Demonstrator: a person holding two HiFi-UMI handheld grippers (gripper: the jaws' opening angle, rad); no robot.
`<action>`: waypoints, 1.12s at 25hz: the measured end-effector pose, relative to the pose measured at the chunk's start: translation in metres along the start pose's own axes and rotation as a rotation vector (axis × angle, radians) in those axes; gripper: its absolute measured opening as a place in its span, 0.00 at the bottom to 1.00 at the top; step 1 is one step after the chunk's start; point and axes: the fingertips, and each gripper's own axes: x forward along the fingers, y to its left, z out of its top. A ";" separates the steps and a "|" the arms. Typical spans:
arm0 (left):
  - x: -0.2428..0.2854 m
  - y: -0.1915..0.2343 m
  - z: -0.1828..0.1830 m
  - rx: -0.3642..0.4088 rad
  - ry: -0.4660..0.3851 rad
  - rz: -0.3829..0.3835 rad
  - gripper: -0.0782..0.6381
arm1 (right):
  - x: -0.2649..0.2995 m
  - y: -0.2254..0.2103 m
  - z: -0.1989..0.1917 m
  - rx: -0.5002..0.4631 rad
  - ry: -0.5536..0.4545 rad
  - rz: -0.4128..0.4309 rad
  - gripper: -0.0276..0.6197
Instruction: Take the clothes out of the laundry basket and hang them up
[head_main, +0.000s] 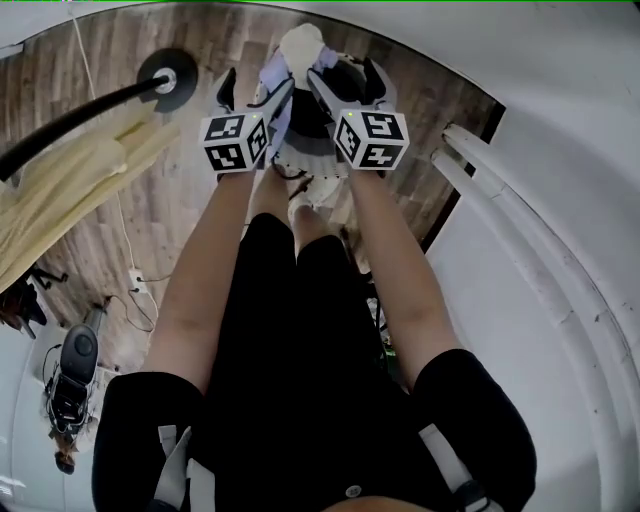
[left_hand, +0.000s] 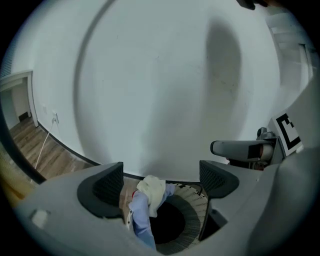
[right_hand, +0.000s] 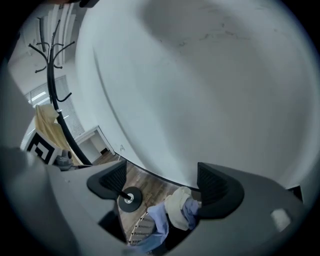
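Grey left tool (head_main: 252, 92), right tool (head_main: 348, 82) down-tilted

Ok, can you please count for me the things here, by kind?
Garments: 3 (cream cloth, light blue cloth, pale yellow cloth on the stand)
Round slatted laundry basket: 1
Black metal coat stand: 1
Grey tongs: 2 (left tongs, right tongs, both open)
Total: 7

A laundry basket (left_hand: 192, 222) is sitting on the floor (head_main: 150, 225) at twelve o'clock, just beyond the person's feet (head_main: 300, 207), with clothes (head_main: 300, 45) lying over its far rim. A coat stand's base (head_main: 172, 80) is resting at ten o'clock (a garment (head_main: 60, 185) is hanging toward nine). A wall (head_main: 560, 90) is running along three o'clock.
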 end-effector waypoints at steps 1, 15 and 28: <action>0.012 0.008 -0.008 -0.004 0.017 0.008 0.78 | 0.012 -0.007 -0.010 0.010 0.016 -0.009 0.72; 0.125 0.089 -0.093 -0.143 0.240 0.051 0.78 | 0.141 -0.044 -0.106 0.044 0.251 -0.090 0.64; 0.190 0.116 -0.151 -0.214 0.389 0.066 0.77 | 0.193 -0.078 -0.156 0.075 0.413 -0.150 0.59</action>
